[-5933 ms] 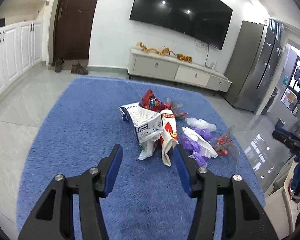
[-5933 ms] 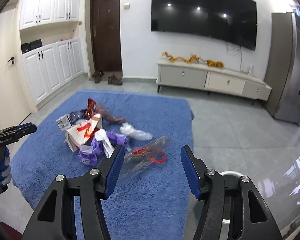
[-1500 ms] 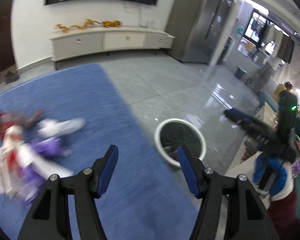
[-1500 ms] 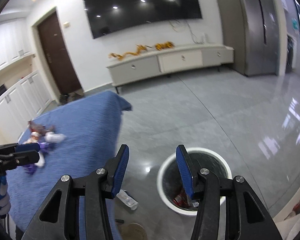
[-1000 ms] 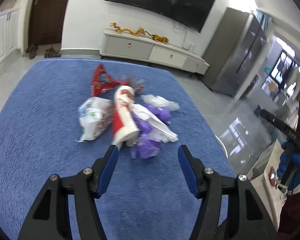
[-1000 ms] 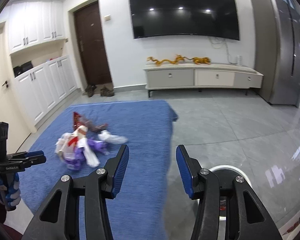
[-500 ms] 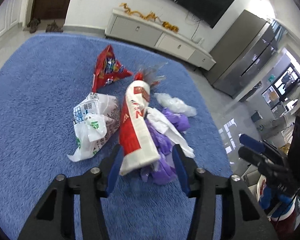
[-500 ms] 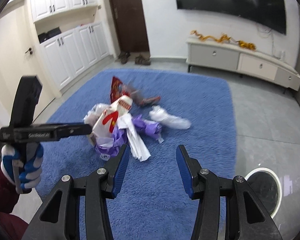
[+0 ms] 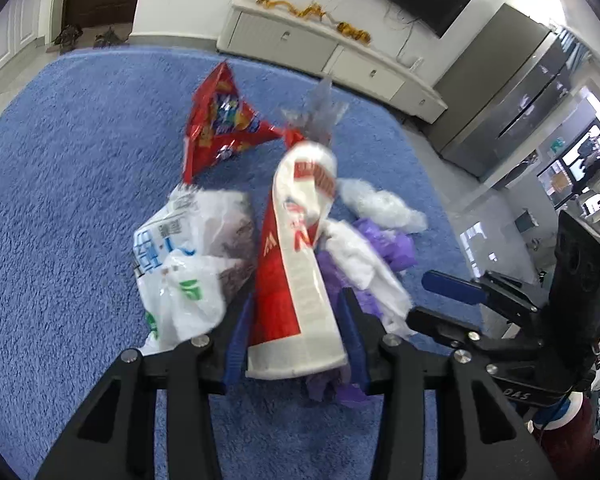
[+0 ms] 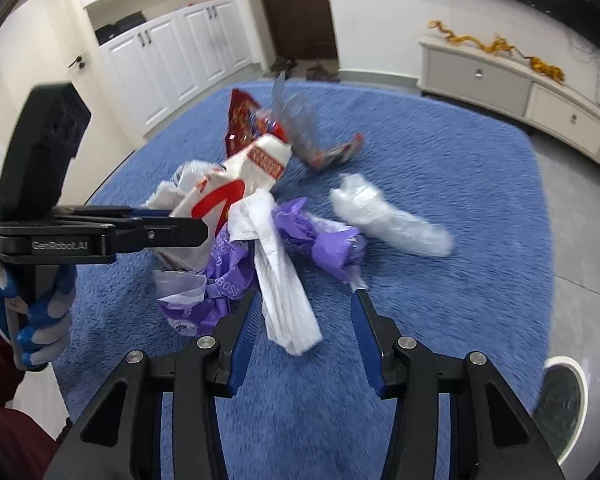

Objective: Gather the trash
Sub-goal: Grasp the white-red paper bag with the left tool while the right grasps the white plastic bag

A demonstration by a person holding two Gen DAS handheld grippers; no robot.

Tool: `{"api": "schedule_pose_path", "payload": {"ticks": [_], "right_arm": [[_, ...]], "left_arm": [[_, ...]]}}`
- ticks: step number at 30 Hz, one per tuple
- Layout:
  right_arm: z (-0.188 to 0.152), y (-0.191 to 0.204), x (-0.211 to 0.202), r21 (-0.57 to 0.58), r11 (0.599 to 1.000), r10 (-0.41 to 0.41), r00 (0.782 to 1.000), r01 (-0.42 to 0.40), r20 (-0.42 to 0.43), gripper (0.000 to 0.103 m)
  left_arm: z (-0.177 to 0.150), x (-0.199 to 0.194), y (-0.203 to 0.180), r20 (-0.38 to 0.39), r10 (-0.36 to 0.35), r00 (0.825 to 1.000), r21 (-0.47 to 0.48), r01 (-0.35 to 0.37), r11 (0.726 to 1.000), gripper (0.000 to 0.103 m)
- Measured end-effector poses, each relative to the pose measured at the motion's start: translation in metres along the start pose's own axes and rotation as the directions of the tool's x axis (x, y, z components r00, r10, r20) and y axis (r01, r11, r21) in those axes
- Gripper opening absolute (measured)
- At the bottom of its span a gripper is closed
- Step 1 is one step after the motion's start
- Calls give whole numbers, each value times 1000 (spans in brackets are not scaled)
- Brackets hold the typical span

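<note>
between the blue pads of the left tool sits the near end of a red-and-white bag, and the jaws are closing in on it; whether the pads press it yet cannot be told. just left of that bag lies a white printed plastic bag, and crumpled purple plastic pokes out on its right. farther along the blue rug stands a red snack packet, with a clear wrapper beside it and a clear crumpled bag toward the rug's right edge.

from the other side, the right tool hangs over the near tip of a white strip of plastic, its jaws closing but apart from it on both sides. the purple plastic lies just past the tips, and the clear crumpled bag farther right. by the rug's near right corner a white-rimmed bin stands on the grey floor. a gloved hand carries the left tool at the left.
</note>
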State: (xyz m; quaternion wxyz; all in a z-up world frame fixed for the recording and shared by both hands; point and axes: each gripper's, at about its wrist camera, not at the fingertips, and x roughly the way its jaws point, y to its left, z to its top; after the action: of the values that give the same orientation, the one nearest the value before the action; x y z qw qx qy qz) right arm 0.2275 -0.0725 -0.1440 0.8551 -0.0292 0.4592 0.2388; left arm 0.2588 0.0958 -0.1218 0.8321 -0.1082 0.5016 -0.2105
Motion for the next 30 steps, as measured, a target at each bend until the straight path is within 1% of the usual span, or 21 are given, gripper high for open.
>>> {"api": "schedule_pose_path", "payload": {"ticks": [1, 3, 4, 6, 8, 11, 18, 27, 30], "right_arm": [[1, 0, 6, -6, 1000, 4, 1000, -4, -10, 44], [1, 1, 15, -15, 1000, 13, 1000, -13, -26, 38], [1, 1, 18, -20, 1000, 15, 999, -15, -33, 32], [0, 0, 23, -24, 999, 22, 999, -23, -44, 19], [-1, -1, 25, -23, 999, 30, 998, -31, -50, 13], [-2, -1, 23, -23, 999, 36, 998, -37, -46, 8], [-17, 6, -6, -40, 999, 17, 1000, -18, -14, 6], [-38, 24, -63, -39, 999, -5, 997, 8, 77, 5], [-44, 27, -81, -35, 999, -16, 994, 19, 105, 5]], "left_arm": [[-1, 4, 1, -11, 10, 1000, 0, -10, 1000, 41], [-3, 11, 3, -28, 23, 999, 2, -23, 1000, 41], [-5, 14, 3, -28, 26, 999, 3, -26, 1000, 36], [-6, 13, 1, -19, 29, 999, 10, -29, 1000, 34], [-7, 13, 3, -10, 11, 1000, -4, -11, 1000, 30], [-12, 10, 8, 7, -3, 1000, -23, 3, 1000, 27], [-29, -13, 6, 74, -34, 997, -10, 34, 999, 26], [-60, -64, 3, 159, -24, 987, 33, 19, 999, 26], [-65, -79, 1, 181, -25, 983, 41, 18, 999, 26]]}}
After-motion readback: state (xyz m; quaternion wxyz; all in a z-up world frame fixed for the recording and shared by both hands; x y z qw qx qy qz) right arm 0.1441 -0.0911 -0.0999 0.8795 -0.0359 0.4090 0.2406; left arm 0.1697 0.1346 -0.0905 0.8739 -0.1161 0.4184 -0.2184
